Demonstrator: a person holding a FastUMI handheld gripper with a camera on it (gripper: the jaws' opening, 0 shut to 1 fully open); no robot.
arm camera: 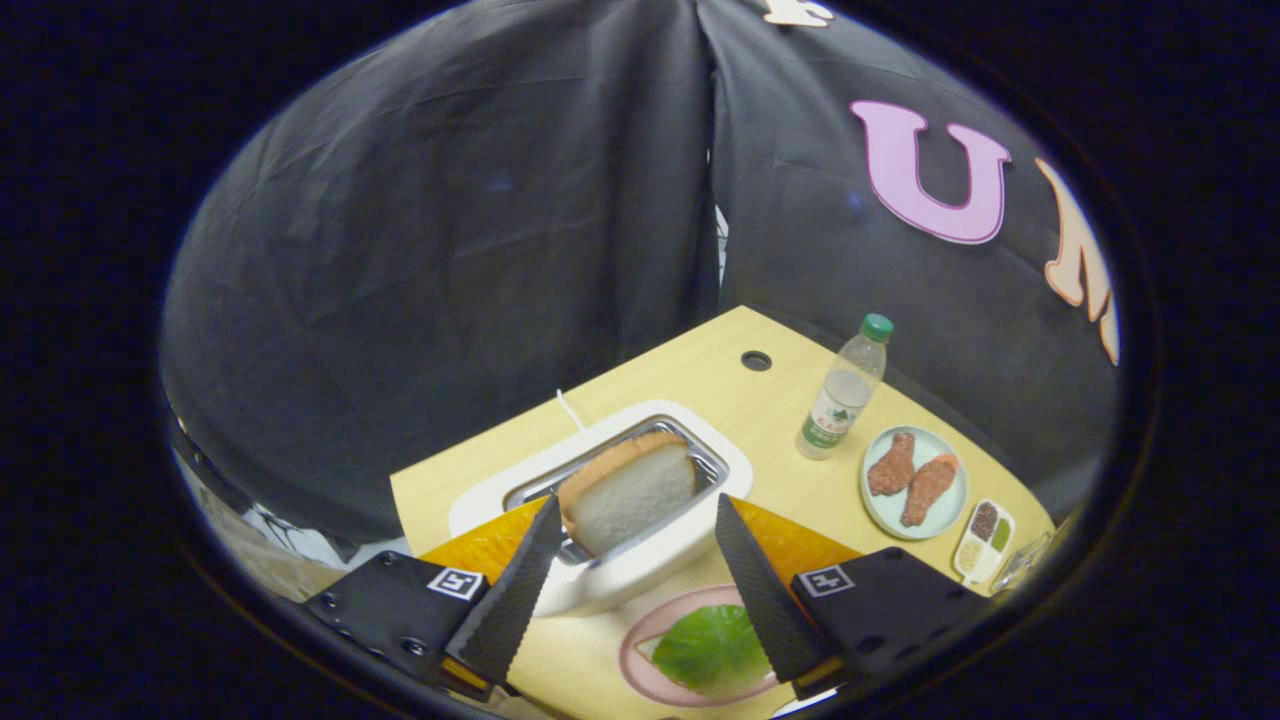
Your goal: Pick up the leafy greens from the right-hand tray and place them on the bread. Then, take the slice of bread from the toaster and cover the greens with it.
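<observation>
Nearest, a pink plate [640, 640] sits on the pale wooden surface [770, 400], and the leafy greens [708, 648] already lie on it, covering whatever is beneath, so the bread under them cannot be made out. The right finger partly overlaps the leaf.

Above the plate, the hand-held gripper [638, 512] is spread wide and holds nothing. Its two dark, textured fingers [515, 590] point away toward the toaster.

Just ahead, almost between the fingertips, a slice of bread [630, 492] stands upright in the slot of a white toaster [620, 570]. The slice's long axis runs left to right along the slot, roughly across the gap between the fingers, with the crust on top. The left fingertip is beside the slice's left edge; the right fingertip stands apart from it. The slot's metal rim closely surrounds the slice and may hinder a grasp.

Farther right, a water bottle [842, 392] stands upright. Beyond the right finger, a pale blue plate [880, 510] holds two chicken pieces [910, 478], with a small divided dish [984, 540] beside it.
</observation>
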